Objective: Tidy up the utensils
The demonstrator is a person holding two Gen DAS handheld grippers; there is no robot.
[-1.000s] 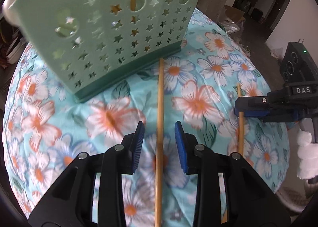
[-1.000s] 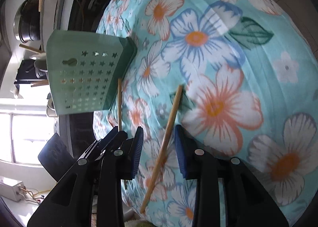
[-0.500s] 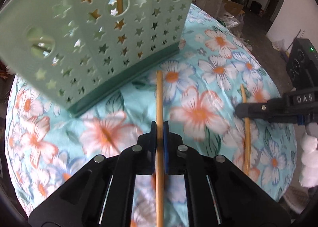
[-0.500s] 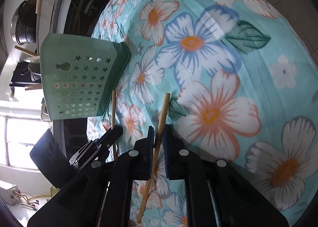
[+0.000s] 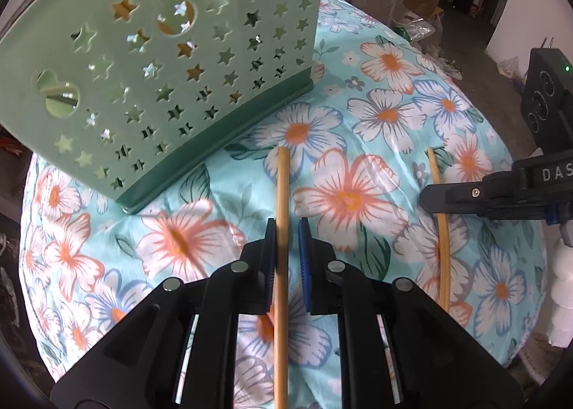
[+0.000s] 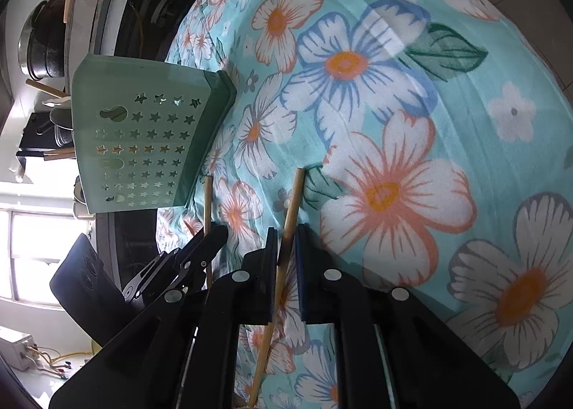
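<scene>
so both chopsticks are waiting outside the green holder [image 5: 172,61]: left gripper [image 5: 286,248] is opening around one chopstick [image 5: 283,194], right gripper [image 6: 286,251] is clamping the other chopstick [image 6: 292,201], just beside it.

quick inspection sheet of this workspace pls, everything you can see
surface: floral tablecloth, wrinkled, over a round table
job's things: green star-cut utensil holder upright on the cloth, wooden handles inside; left chopstick and right chopstick lying side by side in front of it
clutter: nothing seen
grippers: left claw straddles the left chopstick, jaws opening, gap at one pad; right claw shut on the right chopstick
cables: yellow wires by a white box off the table
surroundings: dark pot, bright window, cardboard box
</scene>
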